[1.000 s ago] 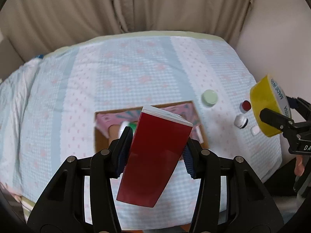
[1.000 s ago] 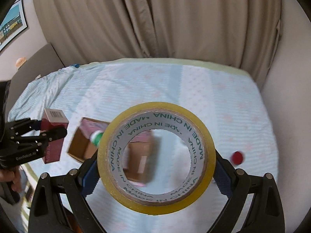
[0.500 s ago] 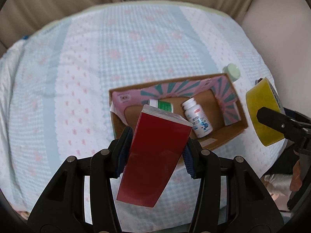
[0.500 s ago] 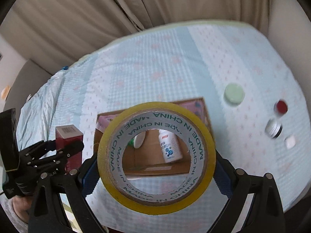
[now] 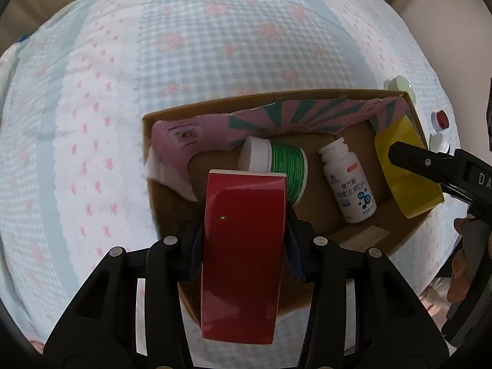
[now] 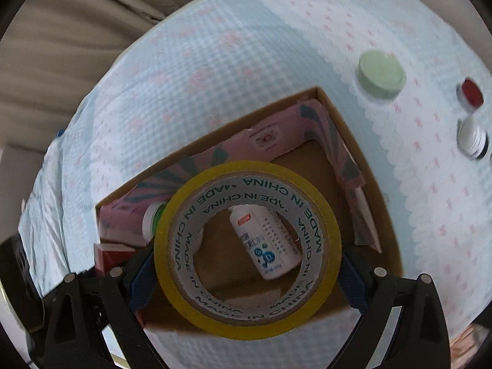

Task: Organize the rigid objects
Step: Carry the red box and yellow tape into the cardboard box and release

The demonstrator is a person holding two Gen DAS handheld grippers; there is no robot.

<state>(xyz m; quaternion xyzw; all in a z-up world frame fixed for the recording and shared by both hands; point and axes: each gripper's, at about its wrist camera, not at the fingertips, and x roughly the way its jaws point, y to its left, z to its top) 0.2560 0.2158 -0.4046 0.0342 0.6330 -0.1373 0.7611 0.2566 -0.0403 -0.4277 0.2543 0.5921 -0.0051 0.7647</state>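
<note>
My left gripper (image 5: 244, 243) is shut on a tall red box (image 5: 243, 255), held over the near left part of an open cardboard box (image 5: 313, 97). My right gripper (image 6: 247, 272) is shut on a yellow tape roll (image 6: 247, 323), which hangs over the box's right end; the same tape roll (image 5: 406, 166) shows at the right of the left wrist view. Inside the cardboard box (image 6: 363, 156) lie a white pill bottle (image 5: 349, 181) and a green-labelled jar with a white lid (image 5: 276, 166). Through the roll's hole the pill bottle (image 6: 264, 243) is visible.
The box sits on a blue-and-pink checked cloth (image 5: 153, 61) over a table. Right of the box stand a pale green round lid (image 6: 381, 73), a red-capped small bottle (image 6: 470, 92) and a white-capped one (image 6: 472, 136). Beige curtains (image 6: 77, 30) hang behind.
Both grippers have come down toward the cardboard box, which now fills the views. The red box and the tape roll stay gripped. The right gripper has rolled, tilting its view.
</note>
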